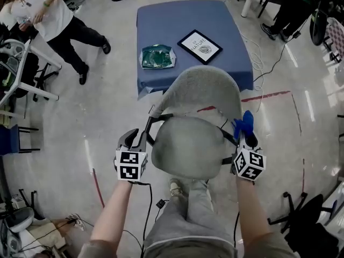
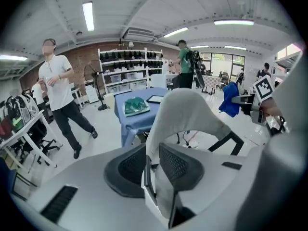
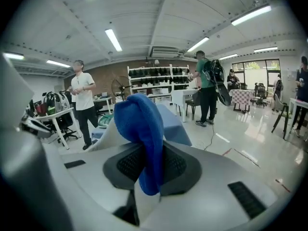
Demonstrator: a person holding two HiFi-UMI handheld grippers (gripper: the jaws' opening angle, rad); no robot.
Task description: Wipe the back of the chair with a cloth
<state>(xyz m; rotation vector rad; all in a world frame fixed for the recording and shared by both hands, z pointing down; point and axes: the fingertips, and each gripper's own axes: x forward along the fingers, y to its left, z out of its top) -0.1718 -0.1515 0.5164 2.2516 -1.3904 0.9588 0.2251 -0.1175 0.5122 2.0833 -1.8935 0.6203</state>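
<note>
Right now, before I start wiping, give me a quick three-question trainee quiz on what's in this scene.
1. Which gripper holds the blue cloth: A left, B right, C neither?
2. True or false: a green packet lies on the blue table.
3. What lies beside that packet on the table?
Key: 1 B, the right gripper; 2 true; 3 a framed sign.

Three views, one chair
The head view looks steeply down on the chair (image 1: 188,147) and blue table (image 1: 161,26); both gripper views, close beside the backrest (image 2: 187,114), face across it toward that table.
</note>
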